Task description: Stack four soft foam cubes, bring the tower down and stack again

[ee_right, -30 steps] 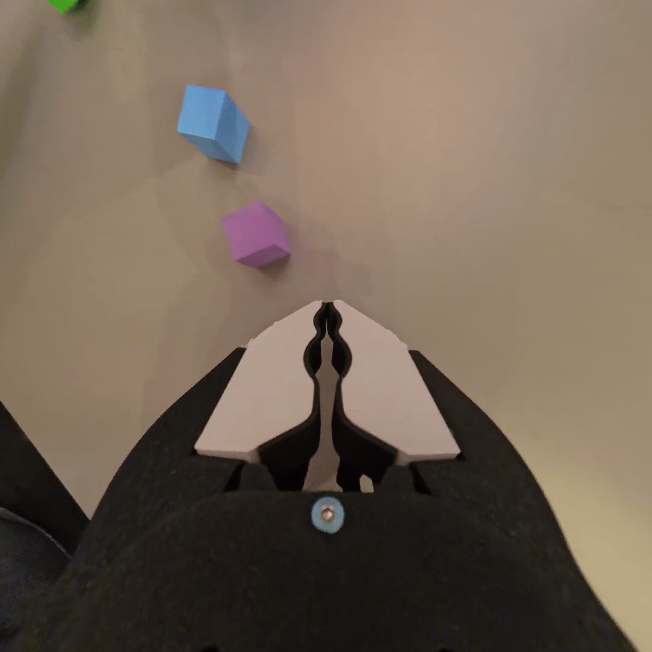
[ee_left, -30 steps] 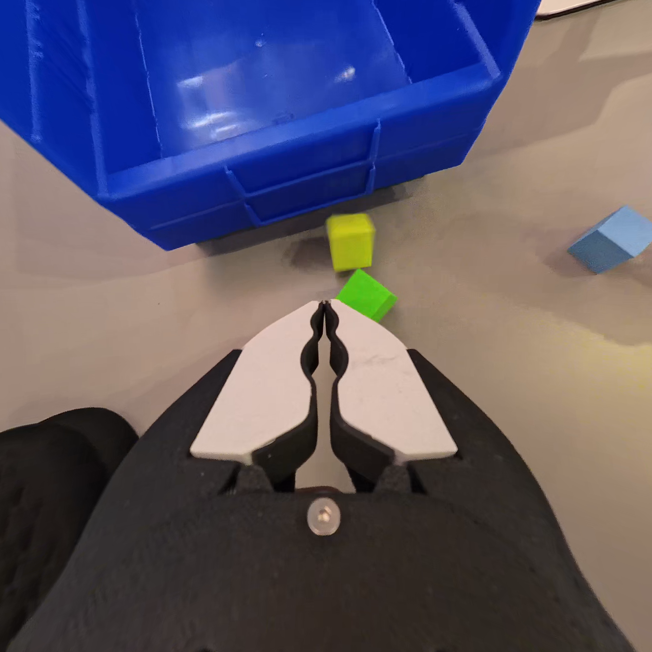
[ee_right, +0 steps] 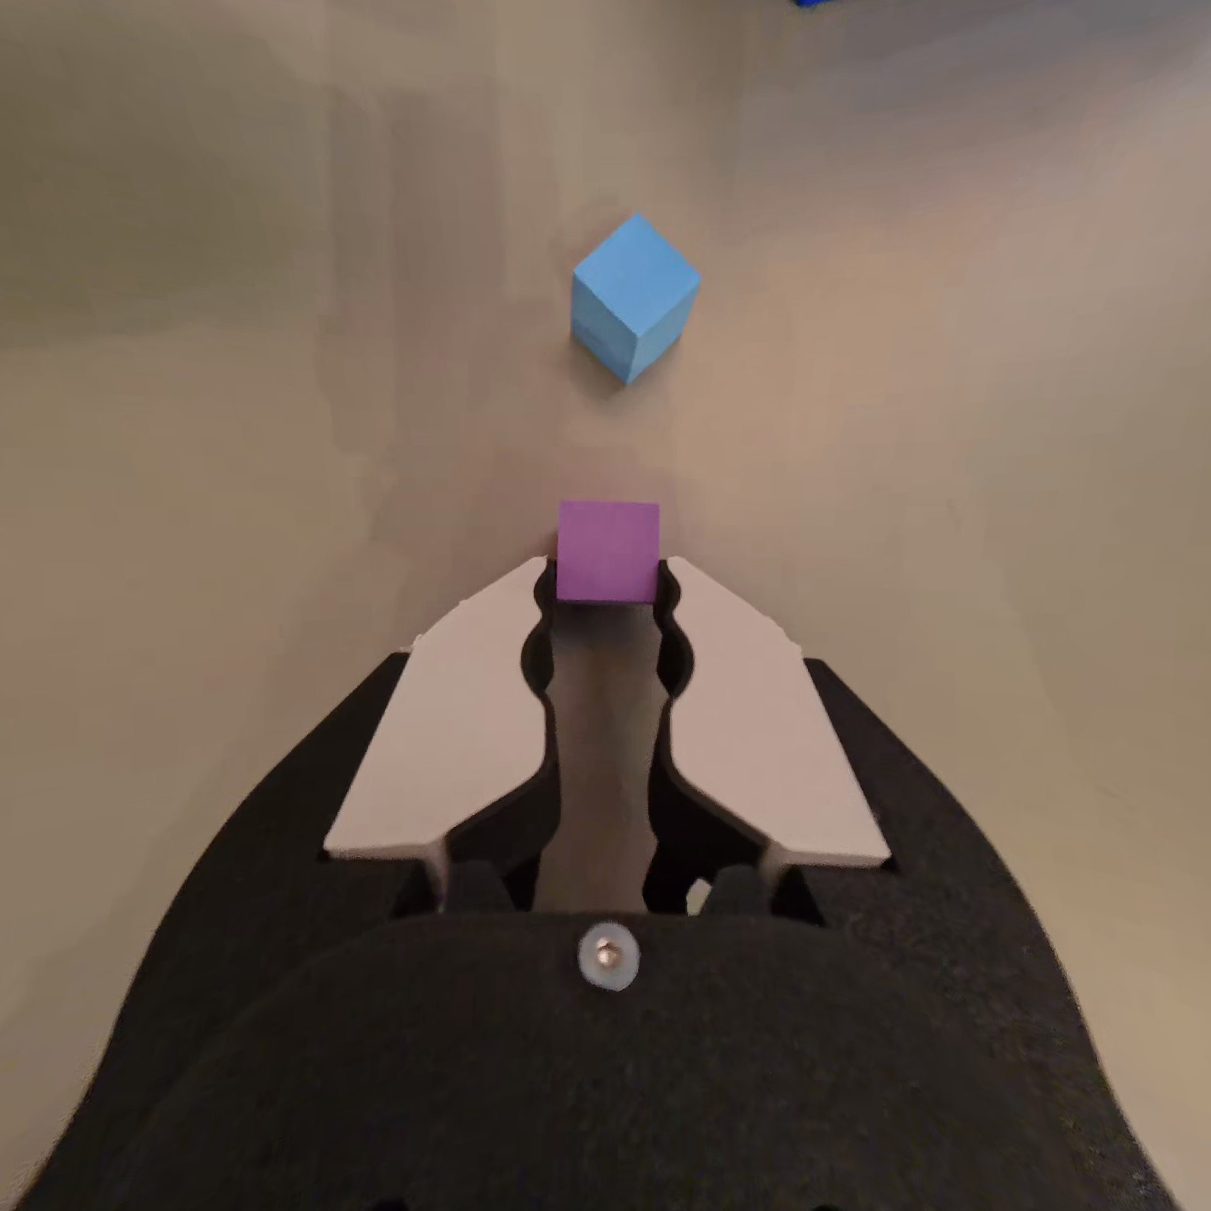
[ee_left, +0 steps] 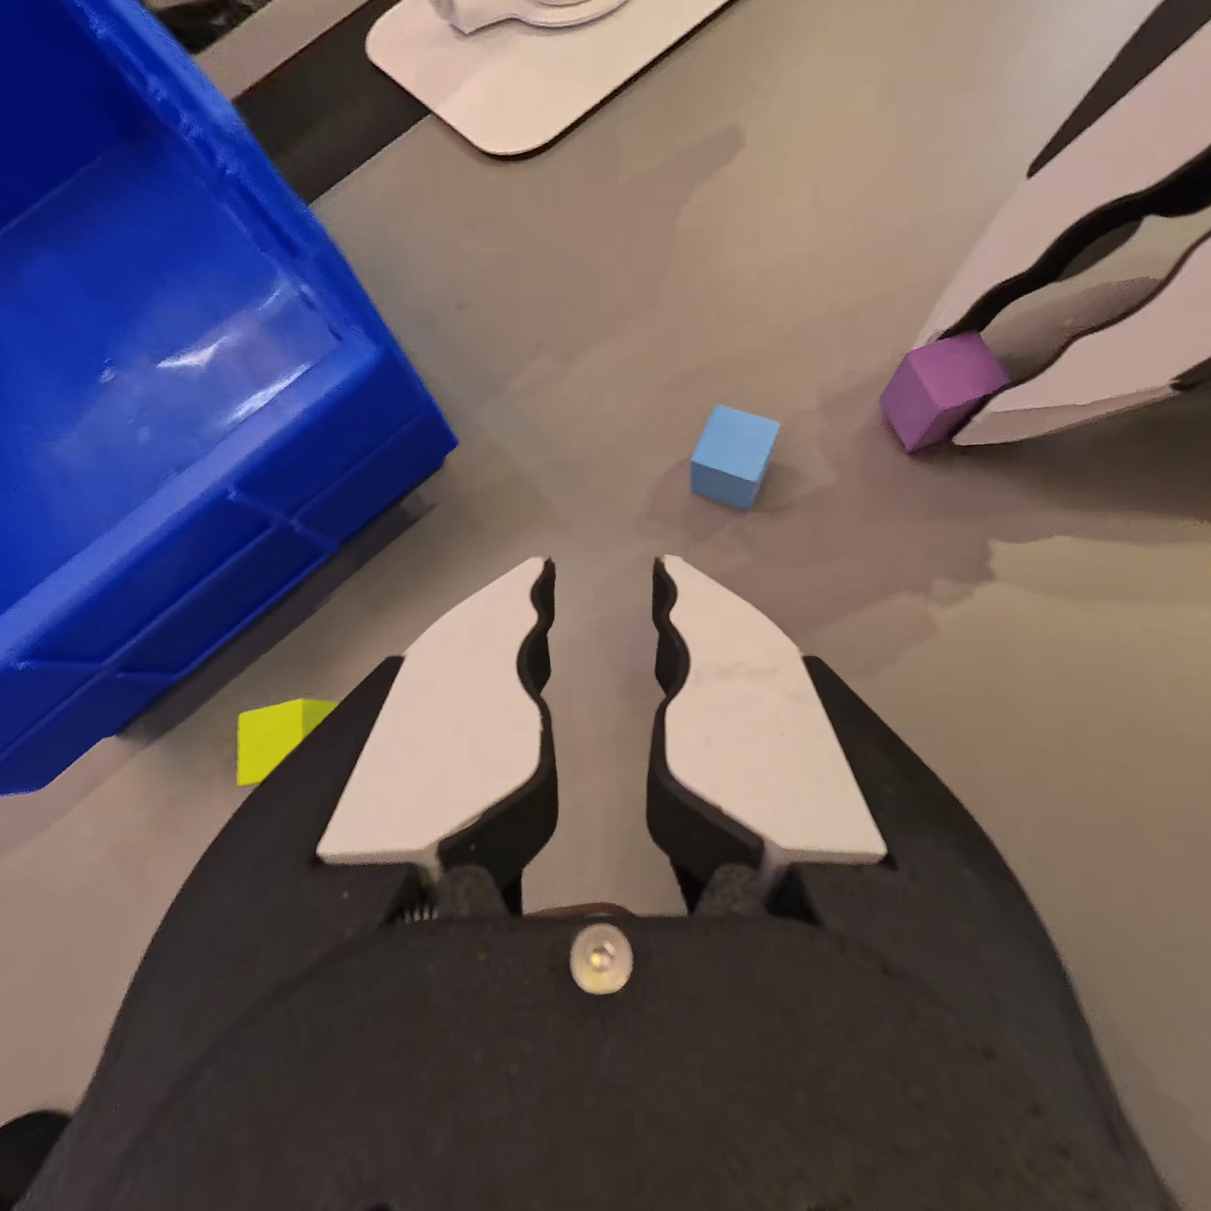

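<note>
The right hand-held gripper (ee_right: 606, 570) is clenched on the purple cube (ee_right: 607, 550), both pads pressing its sides. The blue cube (ee_right: 632, 298) lies on the tabletop (ee_right: 917, 393) straight ahead at twelve o'clock, corner-on. The left hand-held gripper (ee_left: 601, 570) gapes, nothing between its fingers, with that blue cube at one o'clock.

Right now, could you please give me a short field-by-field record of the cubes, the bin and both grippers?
surface: grey table
purple cube: between the right gripper's fingertips, pads against its two sides
blue cube: alone on the table, ahead of both grippers
yellow cube: by the bin, partly hidden behind the left gripper's body
fourth cube: not in view
bin: blue, nothing seen inside
left gripper: open, nothing between its fingers
stack: none yet
</note>
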Demonstrator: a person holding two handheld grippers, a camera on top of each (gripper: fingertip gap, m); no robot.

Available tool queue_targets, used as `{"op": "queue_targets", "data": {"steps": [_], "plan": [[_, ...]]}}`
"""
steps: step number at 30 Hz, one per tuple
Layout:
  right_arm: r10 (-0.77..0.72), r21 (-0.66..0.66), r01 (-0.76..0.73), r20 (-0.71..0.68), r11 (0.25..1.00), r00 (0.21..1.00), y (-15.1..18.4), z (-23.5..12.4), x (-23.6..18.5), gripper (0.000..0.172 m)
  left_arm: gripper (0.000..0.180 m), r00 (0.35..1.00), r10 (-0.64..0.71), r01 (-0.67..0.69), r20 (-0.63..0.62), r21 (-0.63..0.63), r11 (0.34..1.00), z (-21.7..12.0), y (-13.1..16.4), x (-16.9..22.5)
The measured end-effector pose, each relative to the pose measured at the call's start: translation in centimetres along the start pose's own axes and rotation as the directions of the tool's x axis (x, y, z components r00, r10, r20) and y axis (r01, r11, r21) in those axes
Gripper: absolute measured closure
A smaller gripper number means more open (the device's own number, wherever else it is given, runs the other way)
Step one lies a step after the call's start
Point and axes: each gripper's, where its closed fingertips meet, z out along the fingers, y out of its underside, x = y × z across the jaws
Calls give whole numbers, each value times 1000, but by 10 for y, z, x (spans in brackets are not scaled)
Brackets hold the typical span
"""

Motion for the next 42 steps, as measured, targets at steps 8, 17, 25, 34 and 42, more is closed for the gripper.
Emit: {"op": "queue_targets", "data": {"steps": [8,17,25,34,42], "plan": [[-169,-16,171,83,985,982,53,-52,32,144,126,989,94,-97,-118,-21,995,19,-12,33],[-251,-28,256,123,966,960,94,-57,62,143,121,977,142,-158,-161,-89,983,43,-2,41],[-210,48,208,56,977,976,89,-65,73,132,123,976,127,-145,-179,-94,985,55,-2,42],[-117,152,115,4,982,993,104,-74,80,136,151,964,158,-182,-215,-96,979,71,-8,49],[-68,220,69,-13,973,998,117,-82,89,137,152,940,208,-211,-269,20,977,68,-63,91]]}}
